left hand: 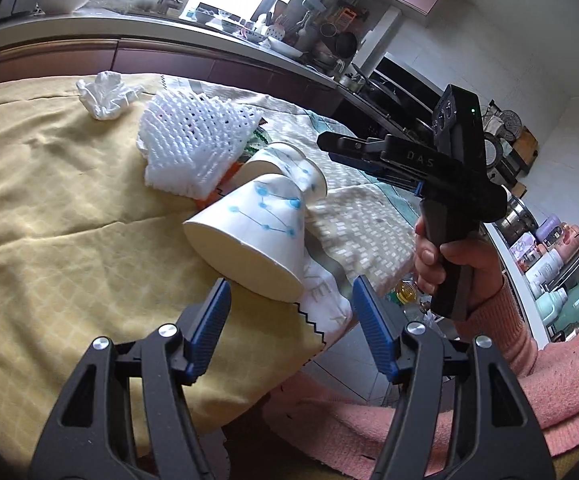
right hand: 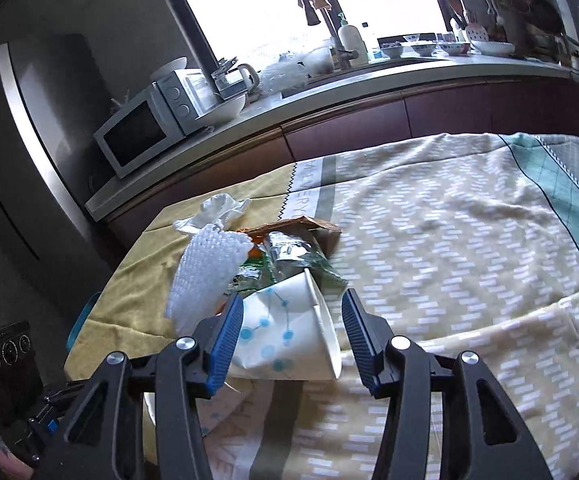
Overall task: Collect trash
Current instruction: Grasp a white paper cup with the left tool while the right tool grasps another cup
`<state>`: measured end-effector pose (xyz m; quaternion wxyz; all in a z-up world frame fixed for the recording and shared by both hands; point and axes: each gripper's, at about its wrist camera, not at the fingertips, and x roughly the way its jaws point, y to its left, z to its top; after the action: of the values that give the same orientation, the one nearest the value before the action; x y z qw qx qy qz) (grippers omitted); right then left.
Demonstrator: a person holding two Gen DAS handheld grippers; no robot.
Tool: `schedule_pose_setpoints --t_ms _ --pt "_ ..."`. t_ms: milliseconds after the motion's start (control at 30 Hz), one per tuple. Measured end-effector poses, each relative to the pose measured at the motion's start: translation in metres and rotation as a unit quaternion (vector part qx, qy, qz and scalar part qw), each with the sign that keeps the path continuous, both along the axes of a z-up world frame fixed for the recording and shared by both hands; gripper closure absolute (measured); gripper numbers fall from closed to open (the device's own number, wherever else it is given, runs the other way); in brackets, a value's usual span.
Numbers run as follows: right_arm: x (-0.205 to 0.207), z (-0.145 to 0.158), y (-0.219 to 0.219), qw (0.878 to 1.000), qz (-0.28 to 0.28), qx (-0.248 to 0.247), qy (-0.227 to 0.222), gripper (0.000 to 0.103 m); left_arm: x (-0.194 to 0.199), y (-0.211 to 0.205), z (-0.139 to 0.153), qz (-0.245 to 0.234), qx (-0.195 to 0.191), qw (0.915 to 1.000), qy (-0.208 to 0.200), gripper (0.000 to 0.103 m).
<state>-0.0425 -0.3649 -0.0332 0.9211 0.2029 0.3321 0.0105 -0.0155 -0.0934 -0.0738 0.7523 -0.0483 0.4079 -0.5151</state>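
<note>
Two white paper cups with blue dots lie on their sides on the yellow cloth: a near cup (left hand: 249, 240) and a second cup (left hand: 289, 168) behind it. White foam netting (left hand: 197, 144) lies on crumpled wrappers (right hand: 289, 256). A crumpled tissue (left hand: 105, 94) lies further back. My left gripper (left hand: 289, 304) is open, just short of the near cup. My right gripper (right hand: 293, 332) is open, its blue pads on either side of the second cup (right hand: 289, 328). The right gripper also shows in the left wrist view (left hand: 325, 148), above and right of the cups.
The cloth-covered table (right hand: 449, 240) ends close to my left gripper, with floor tiles (left hand: 353, 352) below. A kitchen counter (right hand: 369, 80) with a microwave (right hand: 137, 132), bowls and bottles runs behind. Shelves of bottles (left hand: 549, 264) stand at the right.
</note>
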Motion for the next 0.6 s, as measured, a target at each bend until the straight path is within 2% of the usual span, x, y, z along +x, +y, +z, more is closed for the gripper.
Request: schedule_pose_setpoints --t_ms 167,400,600 --pt "0.006 -0.014 -0.006 1.000 0.011 0.023 0.013 0.054 0.007 -0.019 -0.010 -0.012 0.007 0.9995 0.030 0.047" --pt "0.009 -0.026 0.000 0.998 0.035 0.037 0.022 0.056 0.011 -0.027 -0.009 -0.008 0.004 0.9995 0.030 0.069" --pt "0.005 -0.028 0.003 0.997 0.047 0.049 0.021 0.070 0.018 -0.019 -0.005 0.008 -0.001 0.9995 0.030 0.089"
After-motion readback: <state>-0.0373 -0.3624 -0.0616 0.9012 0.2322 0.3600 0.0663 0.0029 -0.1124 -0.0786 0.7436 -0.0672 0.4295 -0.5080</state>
